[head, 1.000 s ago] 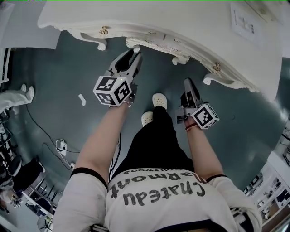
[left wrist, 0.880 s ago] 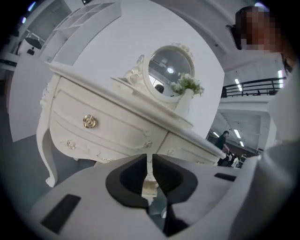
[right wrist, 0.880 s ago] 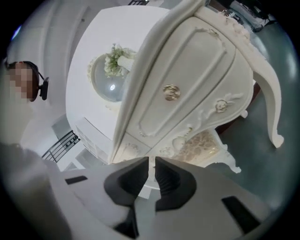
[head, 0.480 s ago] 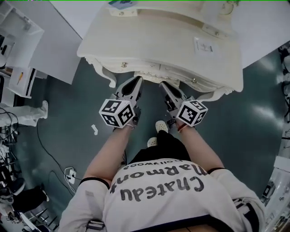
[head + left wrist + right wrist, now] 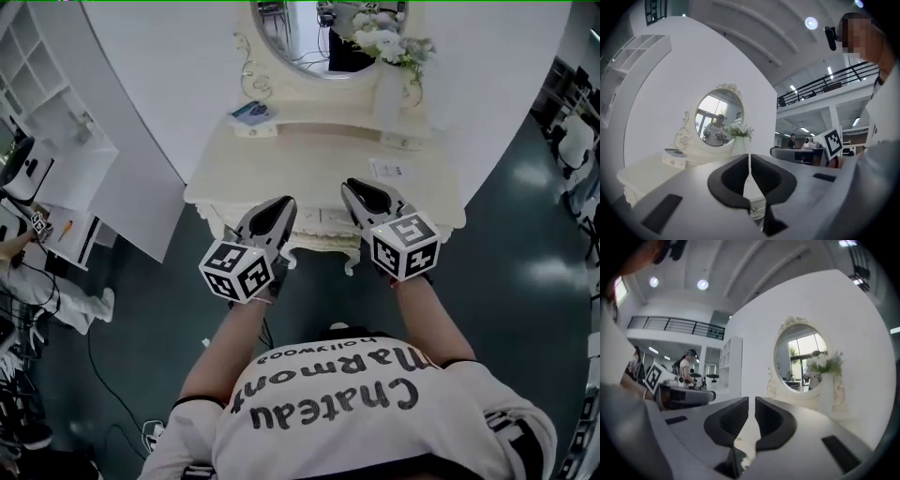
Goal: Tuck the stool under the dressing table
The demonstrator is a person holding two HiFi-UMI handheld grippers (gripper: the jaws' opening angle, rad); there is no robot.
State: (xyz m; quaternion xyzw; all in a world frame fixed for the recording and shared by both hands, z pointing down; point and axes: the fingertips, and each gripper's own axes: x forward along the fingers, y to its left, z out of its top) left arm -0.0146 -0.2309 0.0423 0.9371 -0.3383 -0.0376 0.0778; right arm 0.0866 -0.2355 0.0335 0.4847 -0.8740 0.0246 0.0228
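White walls backed the dressing table (image 5: 309, 159), where the left gripper (image 5: 279, 204) and right gripper (image 5: 356, 187) hung closed and empty; no stool showed, so tucking looked finished, with only withdrawal left.

I read the right gripper's (image 5: 751, 403) dark jaws closed to a narrow slit with nothing between them. Beyond them stands a cream oval mirror in an ornate carved frame (image 5: 800, 357). A tall white vase of flowers (image 5: 827, 391) overlaps its right edge.
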